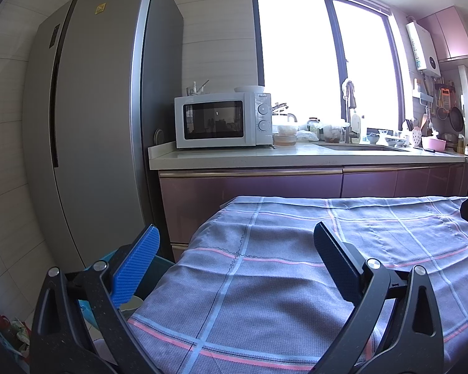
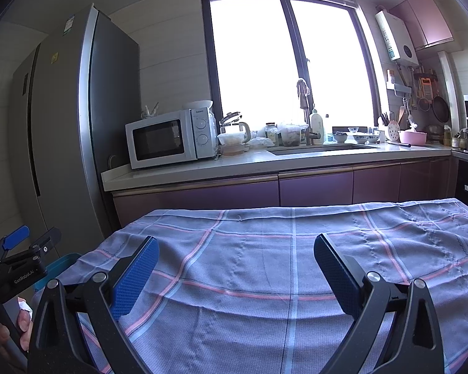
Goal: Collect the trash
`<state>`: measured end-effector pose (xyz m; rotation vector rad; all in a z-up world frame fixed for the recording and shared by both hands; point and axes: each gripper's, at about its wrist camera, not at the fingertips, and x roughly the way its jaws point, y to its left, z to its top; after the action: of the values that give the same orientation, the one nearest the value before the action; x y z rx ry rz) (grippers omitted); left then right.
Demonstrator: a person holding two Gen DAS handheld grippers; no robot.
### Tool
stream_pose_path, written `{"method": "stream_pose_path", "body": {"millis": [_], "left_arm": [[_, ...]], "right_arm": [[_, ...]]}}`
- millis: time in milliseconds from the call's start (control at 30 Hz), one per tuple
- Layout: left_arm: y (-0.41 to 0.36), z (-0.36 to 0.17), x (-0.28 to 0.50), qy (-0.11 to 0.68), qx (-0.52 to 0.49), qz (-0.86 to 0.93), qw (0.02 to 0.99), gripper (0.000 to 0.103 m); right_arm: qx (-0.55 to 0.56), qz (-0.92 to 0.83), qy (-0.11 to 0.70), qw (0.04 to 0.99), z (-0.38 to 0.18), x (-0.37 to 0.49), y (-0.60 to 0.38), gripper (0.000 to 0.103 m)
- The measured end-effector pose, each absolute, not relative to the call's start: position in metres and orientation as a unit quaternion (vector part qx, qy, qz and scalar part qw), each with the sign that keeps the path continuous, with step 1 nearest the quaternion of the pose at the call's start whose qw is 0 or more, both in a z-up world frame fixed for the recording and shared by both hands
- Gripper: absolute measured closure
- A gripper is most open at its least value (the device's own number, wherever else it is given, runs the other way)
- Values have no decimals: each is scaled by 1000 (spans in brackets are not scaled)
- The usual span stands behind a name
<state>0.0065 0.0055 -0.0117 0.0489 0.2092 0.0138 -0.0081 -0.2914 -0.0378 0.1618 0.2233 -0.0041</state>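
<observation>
I'm holding both grippers over the table w/ the checked cloth (image 2: pixel 265 268), a woven, waffle-textured fabric in grey-lilac w/ pink and pale blue stripes, creased and draping over the near-left corner. Left gripper (image 1: pixel 235 252) is sitting w/ its fingers spread wide, nothing between them; the pads (image 1: pixel 134 268) are showing a blue, ribbed carbon-weave face on matte black speckled arms w/ silver pivot bolts. Right gripper (image 2: pixel 236 265) is reading the same: fingers wide apart, gripping nothing. No trash is showing on the cloth itself; I'm seeing a teal bin (image 1: pixel 154 275) just off the table's left edge, below the left pad, w/ something pale and round (image 1: pixel 131 304) inside, can't tell what. More crumpled bits (image 1: pixel 14 330) are lying on the floor far left, red and green, blurry. Behind, a brushed-metal fridge (image 1: pixel 96 131) is standing beside a pale stone counter (image 2: pixel 234 163) carrying a boxy white microwave (image 2: pixel 168 137). Next to it, stacked clear tubs (image 2: pixel 232 145) are holding something tan; a pink bowl (image 2: pixel 411 137) is sitting at the far right.
</observation>
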Motion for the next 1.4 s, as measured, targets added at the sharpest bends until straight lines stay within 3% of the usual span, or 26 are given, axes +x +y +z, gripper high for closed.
{"method": "stream_pose_path", "body": {"millis": [1400], "left_arm": [[6,-10,8,105,21,7,994,6]], "right_arm": [[80,-6,110,991,-39,-9,-293,7]]}}
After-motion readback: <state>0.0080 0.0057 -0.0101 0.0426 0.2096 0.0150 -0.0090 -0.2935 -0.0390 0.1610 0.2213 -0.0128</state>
